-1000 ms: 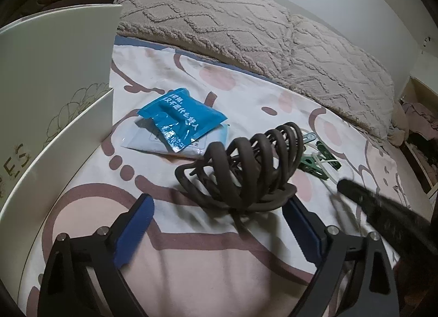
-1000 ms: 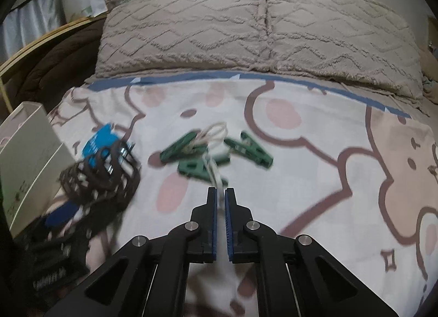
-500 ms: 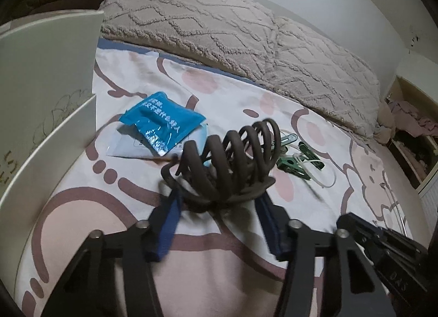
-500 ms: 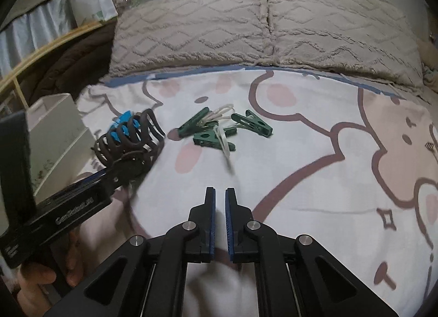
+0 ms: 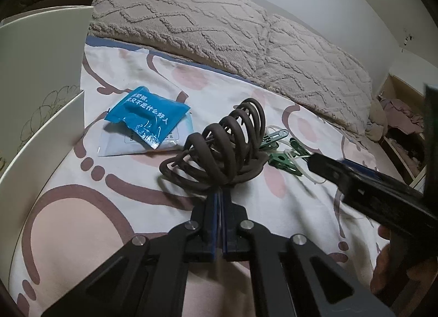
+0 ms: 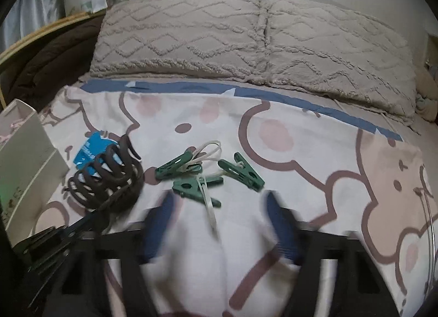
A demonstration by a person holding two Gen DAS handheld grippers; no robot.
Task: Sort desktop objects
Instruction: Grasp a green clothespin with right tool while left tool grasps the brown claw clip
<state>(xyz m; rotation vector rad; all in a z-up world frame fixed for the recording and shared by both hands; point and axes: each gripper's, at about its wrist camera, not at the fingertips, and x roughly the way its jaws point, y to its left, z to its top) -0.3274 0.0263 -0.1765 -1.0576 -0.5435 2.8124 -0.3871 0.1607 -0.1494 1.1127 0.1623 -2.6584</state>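
Observation:
A dark brown hair claw clip [image 5: 219,153] lies on the patterned bedsheet; it also shows in the right wrist view [image 6: 106,177]. My left gripper [image 5: 219,196] is shut on its near edge. Green clothespins with pale cords [image 6: 208,174] lie in a small heap to its right, also visible in the left wrist view [image 5: 284,158]. My right gripper [image 6: 219,207] is open, fingers blurred, just in front of the clothespins and apart from them. A blue packet [image 5: 147,117] lies on a white sachet behind the clip.
A white divided organiser box [image 5: 41,92] stands at the left edge, also in the right wrist view [image 6: 24,158]. Two beige textured pillows [image 6: 246,43] line the back of the bed. A brown blanket [image 6: 49,62] lies at the far left.
My left gripper has closed from wide open onto the hair claw clip. My right gripper has moved toward the clothespins and opened from shut.

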